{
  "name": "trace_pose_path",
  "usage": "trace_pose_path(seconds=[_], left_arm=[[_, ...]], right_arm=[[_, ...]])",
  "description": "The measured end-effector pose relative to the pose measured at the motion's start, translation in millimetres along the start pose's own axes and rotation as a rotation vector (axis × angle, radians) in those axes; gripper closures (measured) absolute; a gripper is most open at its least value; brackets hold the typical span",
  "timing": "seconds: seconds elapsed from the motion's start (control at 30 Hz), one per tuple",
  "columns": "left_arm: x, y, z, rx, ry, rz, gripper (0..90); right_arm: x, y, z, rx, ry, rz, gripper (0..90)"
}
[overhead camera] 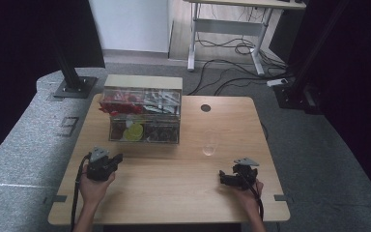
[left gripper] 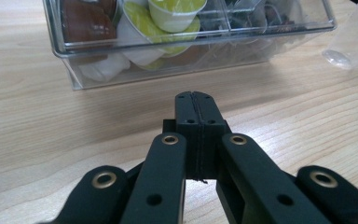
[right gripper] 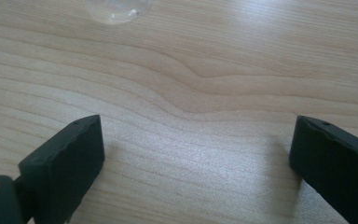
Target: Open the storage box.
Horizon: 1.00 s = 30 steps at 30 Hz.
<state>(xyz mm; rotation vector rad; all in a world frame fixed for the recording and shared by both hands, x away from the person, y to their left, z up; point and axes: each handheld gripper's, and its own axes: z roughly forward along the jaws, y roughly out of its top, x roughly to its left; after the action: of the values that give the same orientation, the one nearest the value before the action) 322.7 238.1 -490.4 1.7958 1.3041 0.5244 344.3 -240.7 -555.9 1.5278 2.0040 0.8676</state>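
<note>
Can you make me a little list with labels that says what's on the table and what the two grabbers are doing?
table: light wood
clear box: two-level plastic organizer at the back left, with small pods inside, some yellow-green
clear cup: see-through cup standing right of the box
left gripper: jaws shut together, nothing in them, pointing at the box
right gripper: jaws wide open over bare wood, holding nothing
touching anything: no, both sit apart from box and cup

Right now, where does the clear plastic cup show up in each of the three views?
High view: the clear cup stands right of centre on the table, right of the clear organizer box.
Left gripper view: upper right corner, right of the box.
Right gripper view: top edge, left of centre.
Shared landmark: the wooden tabletop.
</note>
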Motion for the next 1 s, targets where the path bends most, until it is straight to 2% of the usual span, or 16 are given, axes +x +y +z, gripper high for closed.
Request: trace_pose_path(seconds=[0.23, 0.4, 0.67, 0.83, 1.0], left_arm=[[0.7, 1.1, 8.8, 0.009, -0.022, -0.008, 90.0], [6.8, 3.0, 18.7, 0.019, -0.028, -0.019, 90.0], [11.5, 12.2, 31.4, 0.024, -0.035, -0.01, 90.0], [12.6, 17.5, 47.6, 0.033, -0.027, -0.014, 90.0], [11.5, 21.4, 50.4, 0.027, -0.019, -0.007, 90.0]], right_arm=[[0.0, -0.1, -0.1, -0.002, -0.002, 0.003, 5.2], [0.1, -0.2, -0.4, -0.004, 0.0, 0.001, 6.0], [0.0, -0.2, -0.5, -0.005, 0.0, 0.0, 6.5], [0.1, -0.5, -0.9, -0.006, -0.001, 0.003, 7.1], [0.0, -0.5, -1.0, -0.007, -0.002, 0.004, 7.4]])
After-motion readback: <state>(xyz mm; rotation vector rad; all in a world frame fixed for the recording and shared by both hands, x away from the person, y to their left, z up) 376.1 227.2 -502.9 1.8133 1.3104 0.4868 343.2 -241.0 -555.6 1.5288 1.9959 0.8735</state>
